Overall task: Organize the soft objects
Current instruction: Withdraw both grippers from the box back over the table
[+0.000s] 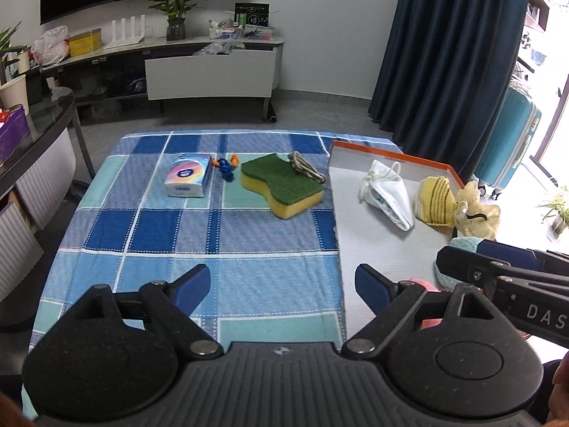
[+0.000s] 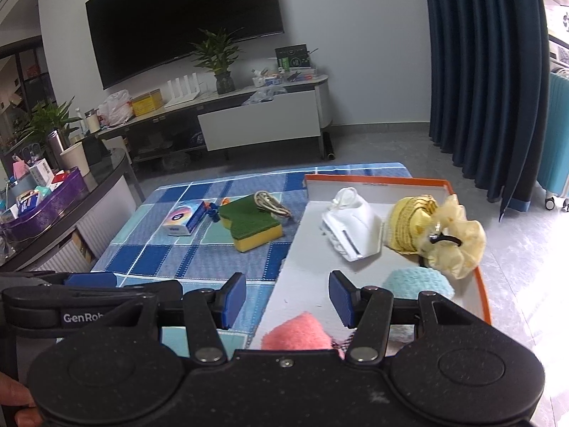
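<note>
Sponge (image 1: 282, 186) sat on checked cloth (image 1: 149, 235) near far edge, just beside tray (image 2: 484, 295). Between placements, apparently. Left gripper (image 1: 281, 286) spread wide, empty; right gripper (image 2: 287, 302) parted, pinching nothing, above pink cloth (image 2: 297, 334). Next probably: reach forward, pinch sponge across narrow waist.

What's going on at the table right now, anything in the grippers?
Nothing is held. The left gripper and right gripper both hover open and empty near the table's front edge. The orange-rimmed tray already holds a white pouch, yellow scrunchie and other soft pieces. The sponge, tissue pack and earplugs sit on the checked cloth.
</note>
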`<state>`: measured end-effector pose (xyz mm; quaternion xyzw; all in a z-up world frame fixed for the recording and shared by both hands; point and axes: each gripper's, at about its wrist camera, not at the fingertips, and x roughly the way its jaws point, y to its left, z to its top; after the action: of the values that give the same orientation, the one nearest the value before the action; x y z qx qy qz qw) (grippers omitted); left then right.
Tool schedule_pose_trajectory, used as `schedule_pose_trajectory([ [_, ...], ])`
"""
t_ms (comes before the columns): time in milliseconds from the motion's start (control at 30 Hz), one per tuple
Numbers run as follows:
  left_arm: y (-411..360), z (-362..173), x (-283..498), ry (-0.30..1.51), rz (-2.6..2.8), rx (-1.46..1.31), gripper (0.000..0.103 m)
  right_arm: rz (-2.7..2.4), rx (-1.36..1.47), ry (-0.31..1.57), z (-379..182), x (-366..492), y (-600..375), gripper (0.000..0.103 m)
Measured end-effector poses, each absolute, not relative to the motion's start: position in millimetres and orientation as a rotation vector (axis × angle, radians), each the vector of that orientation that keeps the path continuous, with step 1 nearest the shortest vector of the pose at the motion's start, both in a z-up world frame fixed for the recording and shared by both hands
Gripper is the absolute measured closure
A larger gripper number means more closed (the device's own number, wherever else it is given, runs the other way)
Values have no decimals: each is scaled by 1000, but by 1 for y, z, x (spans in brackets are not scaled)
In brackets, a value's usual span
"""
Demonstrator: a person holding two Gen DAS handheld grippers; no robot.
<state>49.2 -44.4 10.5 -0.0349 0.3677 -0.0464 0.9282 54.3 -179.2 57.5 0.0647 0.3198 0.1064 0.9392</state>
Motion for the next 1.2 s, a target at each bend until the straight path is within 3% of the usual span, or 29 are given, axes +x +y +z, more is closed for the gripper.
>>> schedule_pose_trajectory([
  [1200,25,-3,100,809,53,-139,12,327,83,738,39,130,-122,39],
])
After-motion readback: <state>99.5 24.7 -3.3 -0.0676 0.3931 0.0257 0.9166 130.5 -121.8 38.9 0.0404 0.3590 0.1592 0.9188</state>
